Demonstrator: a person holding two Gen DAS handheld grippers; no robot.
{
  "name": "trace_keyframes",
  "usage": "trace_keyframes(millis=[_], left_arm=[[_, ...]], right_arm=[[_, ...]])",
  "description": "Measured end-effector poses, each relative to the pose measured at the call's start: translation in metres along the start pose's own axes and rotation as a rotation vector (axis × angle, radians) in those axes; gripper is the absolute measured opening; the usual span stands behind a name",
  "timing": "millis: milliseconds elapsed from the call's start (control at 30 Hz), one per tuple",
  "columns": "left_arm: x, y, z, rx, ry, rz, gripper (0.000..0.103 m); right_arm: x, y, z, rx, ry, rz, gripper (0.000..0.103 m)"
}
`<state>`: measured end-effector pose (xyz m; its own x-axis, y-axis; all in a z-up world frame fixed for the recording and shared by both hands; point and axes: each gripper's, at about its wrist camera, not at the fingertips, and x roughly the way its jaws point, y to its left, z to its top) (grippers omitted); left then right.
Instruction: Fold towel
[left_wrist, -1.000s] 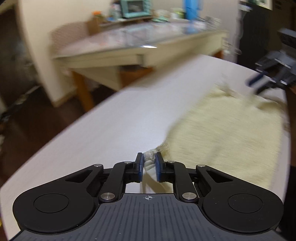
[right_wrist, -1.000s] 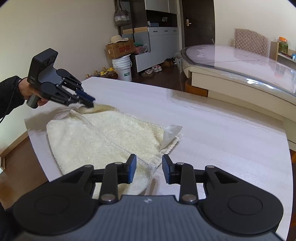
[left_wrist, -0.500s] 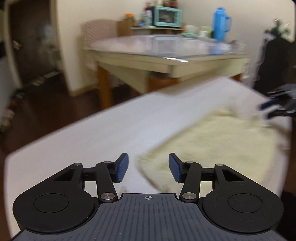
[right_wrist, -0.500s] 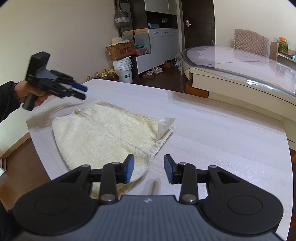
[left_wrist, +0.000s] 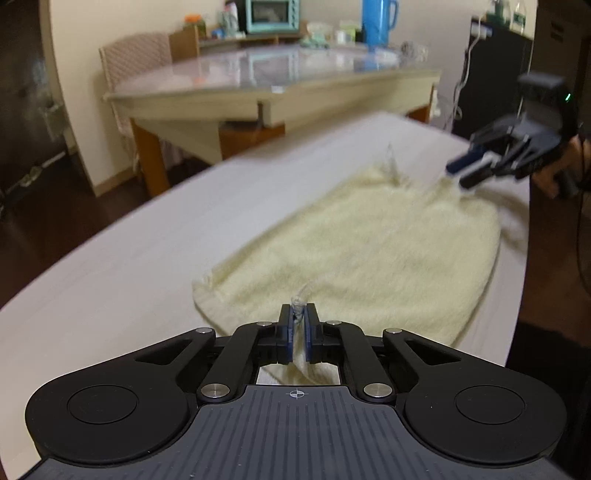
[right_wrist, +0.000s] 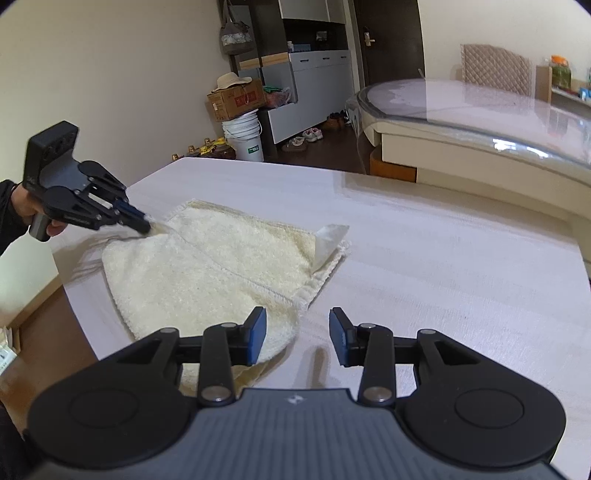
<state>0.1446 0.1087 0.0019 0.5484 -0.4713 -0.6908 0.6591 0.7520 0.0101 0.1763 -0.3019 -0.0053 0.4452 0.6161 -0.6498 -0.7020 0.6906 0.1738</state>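
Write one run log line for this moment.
left claw: shut on towel corner | right claw: open, empty | towel: folded on table

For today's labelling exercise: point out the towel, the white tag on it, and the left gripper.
towel (right_wrist: 207, 266), right wrist view, middle of its pile.
white tag (right_wrist: 328, 240), right wrist view, middle of the tag.
left gripper (left_wrist: 298, 325), left wrist view, between its fingertips.

no legible text, box print blurred
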Motion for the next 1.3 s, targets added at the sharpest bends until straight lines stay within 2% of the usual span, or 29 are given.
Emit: trace_keyframes(millis=[100,200,267,300,400,500,600,800,1033,1133,1167,1200,1233,1267,1300], left_arm=[[-0.009,0.000,0.001,-0.004,-0.028,0.001,0.006],[-0.010,-0.002,0.002,0.002,-0.023,0.002,0.006],[-0.011,-0.004,0.001,0.005,-0.018,0.003,0.006],[-0.012,-0.006,0.000,0.006,-0.021,0.006,0.006],[-0.025,-0.007,0.002,-0.007,-0.059,0.009,0.006],[-0.032,0.006,0.008,-0.034,-0.086,0.056,0.006],[-0.022,0.022,0.015,-0.065,-0.076,0.089,0.006],[0.011,0.042,0.023,-0.103,-0.038,0.130,0.006],[0.041,0.049,0.017,-0.106,0.005,0.144,0.006],[0.049,0.052,0.012,-0.112,0.017,0.153,0.007],[0.049,0.053,0.012,-0.119,0.013,0.157,0.008],[0.049,0.054,0.011,-0.125,0.010,0.161,0.011],[0.049,0.055,0.011,-0.130,0.007,0.166,0.020],[0.048,0.057,0.011,-0.138,0.005,0.179,0.038],[0.045,0.060,0.011,-0.153,-0.002,0.193,0.044]], right_arm=[[0.006,0.000,0.001,0.008,0.002,0.014,0.042],[0.013,-0.002,0.003,0.021,-0.004,0.028,0.039],[0.017,0.000,0.005,0.022,-0.003,0.024,0.007],[0.016,0.001,0.005,0.017,-0.010,0.021,0.006],[0.001,0.010,0.011,-0.009,-0.050,0.025,0.006],[-0.010,0.011,0.024,-0.019,-0.098,0.025,0.006],[-0.004,0.007,0.041,-0.025,-0.125,0.018,0.006],[0.032,0.002,0.057,-0.037,-0.095,-0.015,0.006],[0.067,-0.016,0.053,-0.019,-0.044,-0.055,0.006],[0.076,-0.019,0.049,-0.021,-0.028,-0.075,0.012],[0.076,-0.020,0.049,-0.018,-0.030,-0.083,0.022],[0.075,-0.020,0.048,-0.014,-0.035,-0.093,0.026],[0.075,-0.021,0.047,-0.010,-0.040,-0.102,0.028],[0.071,-0.022,0.047,0.001,-0.056,-0.108,0.029],[0.065,-0.021,0.047,0.010,-0.074,-0.115,0.031]])
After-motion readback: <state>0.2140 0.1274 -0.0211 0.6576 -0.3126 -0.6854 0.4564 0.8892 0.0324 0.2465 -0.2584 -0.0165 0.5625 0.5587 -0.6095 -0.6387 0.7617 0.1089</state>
